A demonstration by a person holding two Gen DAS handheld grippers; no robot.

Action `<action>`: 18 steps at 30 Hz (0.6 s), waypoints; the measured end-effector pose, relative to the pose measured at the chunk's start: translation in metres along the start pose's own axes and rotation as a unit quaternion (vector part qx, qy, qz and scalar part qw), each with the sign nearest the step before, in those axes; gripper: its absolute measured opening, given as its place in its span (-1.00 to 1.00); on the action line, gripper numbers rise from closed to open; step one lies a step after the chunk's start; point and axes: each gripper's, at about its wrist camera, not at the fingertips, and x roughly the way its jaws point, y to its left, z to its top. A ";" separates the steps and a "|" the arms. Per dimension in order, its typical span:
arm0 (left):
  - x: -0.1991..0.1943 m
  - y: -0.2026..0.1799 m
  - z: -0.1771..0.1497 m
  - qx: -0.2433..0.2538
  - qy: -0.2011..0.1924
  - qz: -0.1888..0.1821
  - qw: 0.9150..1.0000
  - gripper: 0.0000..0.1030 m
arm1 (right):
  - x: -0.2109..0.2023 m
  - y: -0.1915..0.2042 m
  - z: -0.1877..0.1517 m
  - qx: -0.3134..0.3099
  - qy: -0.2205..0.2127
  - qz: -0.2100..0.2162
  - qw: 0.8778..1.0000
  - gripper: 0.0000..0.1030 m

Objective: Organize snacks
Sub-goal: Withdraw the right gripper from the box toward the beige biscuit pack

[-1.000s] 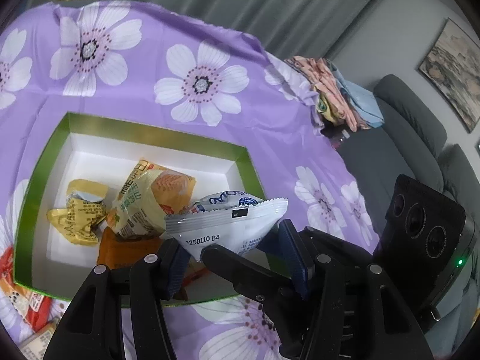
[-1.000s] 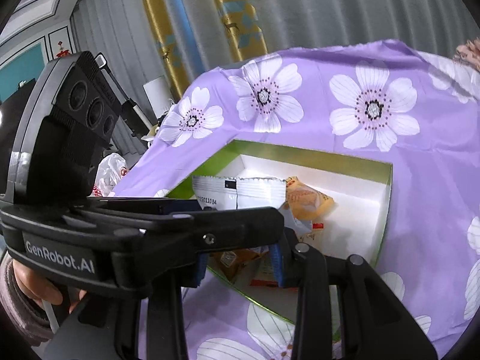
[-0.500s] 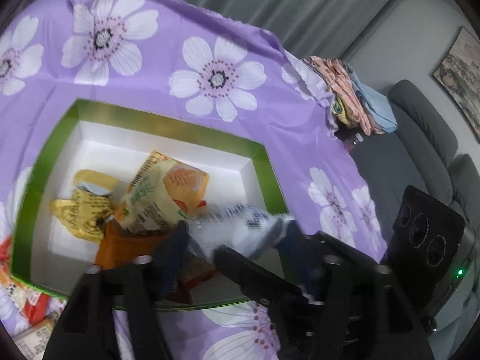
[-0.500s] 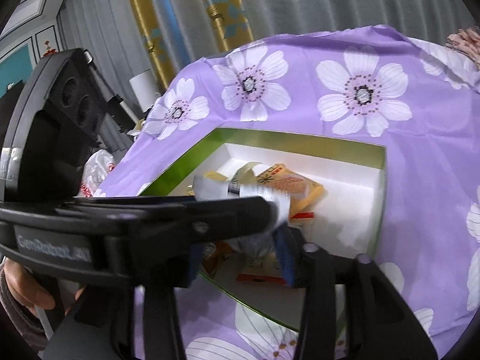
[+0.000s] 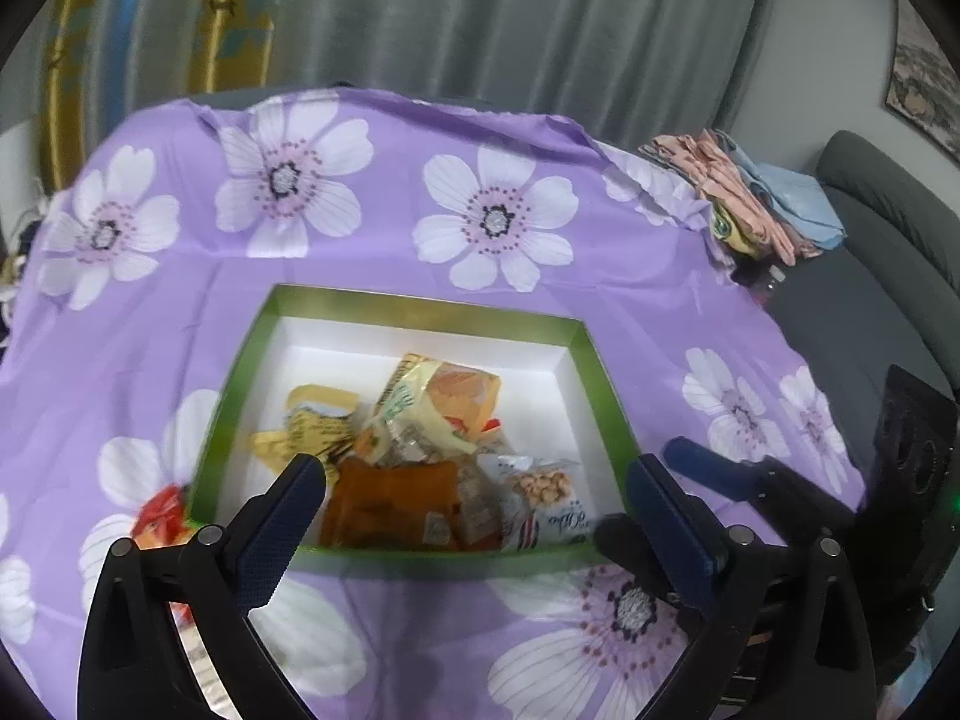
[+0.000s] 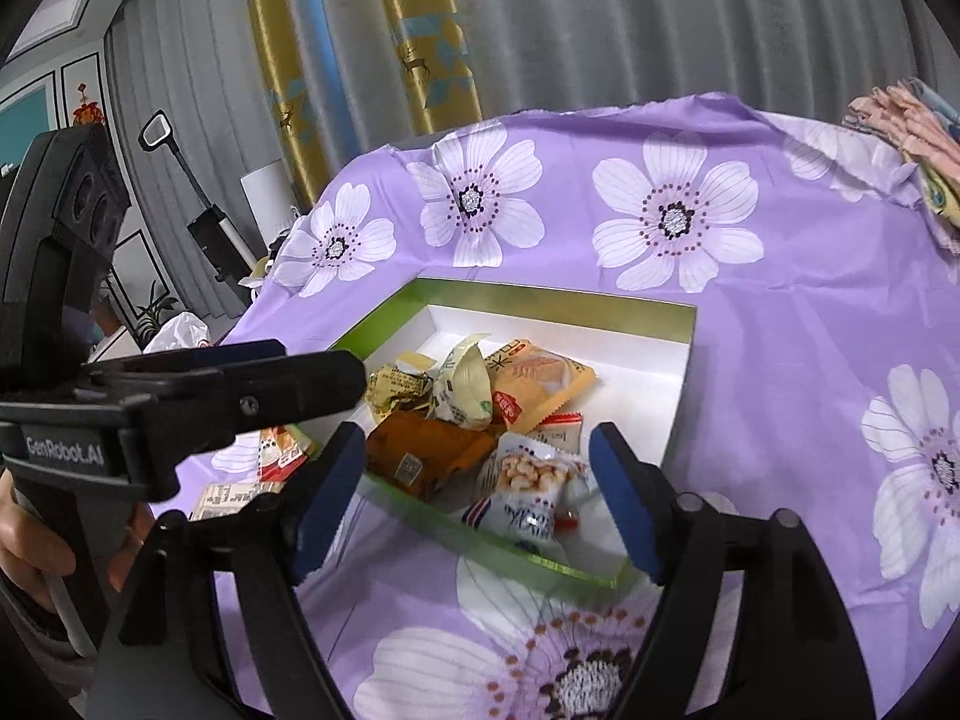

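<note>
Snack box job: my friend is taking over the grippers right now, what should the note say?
Left gripper: fingers opening, nothing between them.
Right gripper: fingers opening, nothing held.
The white peanut packet lies in the green box, near corner, with the orange packet and yellow ones.
Done: that packet is in.
Left: the red packet and another one lying outside on the purple cloth.

We list: grey pleated curtains [image 5: 540, 30] along the back wall, with a gold and blue patterned drape [image 6: 432, 42] beside them. A grey sofa [image 5: 888, 240] at right, folded cloths [image 5: 756, 198] heaped by it. A framed picture [image 5: 924, 90] on the pale wall. The bench under a purple flowered cloth [image 5: 384, 252].
</note>
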 end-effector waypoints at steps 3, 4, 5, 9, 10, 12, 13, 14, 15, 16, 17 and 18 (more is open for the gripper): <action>-0.009 0.000 -0.007 -0.003 0.006 0.014 1.000 0.95 | -0.009 0.004 -0.004 0.000 0.002 -0.005 1.000 0.68; -0.013 0.000 -0.009 -0.004 0.005 0.016 1.000 0.95 | -0.014 0.006 -0.005 0.002 0.002 -0.007 1.000 0.68; -0.017 0.000 -0.012 -0.006 0.004 0.016 1.000 0.95 | -0.016 0.006 -0.006 0.003 0.002 -0.008 1.000 0.68; -0.031 0.000 -0.017 -0.012 0.001 0.017 1.000 0.98 | -0.028 0.010 -0.011 0.011 0.006 -0.012 1.000 0.70; -0.034 0.000 -0.018 -0.011 -0.001 0.020 1.000 0.98 | -0.031 0.011 -0.012 0.013 0.006 -0.012 1.000 0.70; -0.043 -0.001 -0.020 -0.009 -0.008 0.026 1.000 0.98 | -0.036 0.014 -0.014 0.013 0.006 -0.015 1.000 0.75; -0.047 -0.001 -0.021 -0.009 -0.010 0.027 1.000 0.98 | -0.038 0.016 -0.014 0.012 0.005 -0.016 1.000 0.78; -0.049 -0.002 -0.023 -0.009 -0.011 0.027 1.000 0.98 | -0.040 0.018 -0.015 0.010 0.005 -0.017 1.000 0.81; -0.053 -0.001 -0.025 -0.009 -0.012 0.028 0.999 0.98 | -0.043 0.021 -0.015 0.008 0.004 -0.017 1.000 0.82; -0.055 -0.001 -0.026 -0.010 -0.012 0.029 0.999 0.98 | -0.045 0.023 -0.016 0.007 0.004 -0.016 1.000 0.82; -0.058 0.000 -0.027 -0.011 -0.014 0.029 0.999 0.98 | -0.046 0.025 -0.016 0.006 0.004 -0.016 1.000 0.83; -0.061 0.001 -0.029 -0.012 -0.015 0.029 0.999 0.98 | -0.047 0.027 -0.017 0.005 0.004 -0.015 1.000 0.84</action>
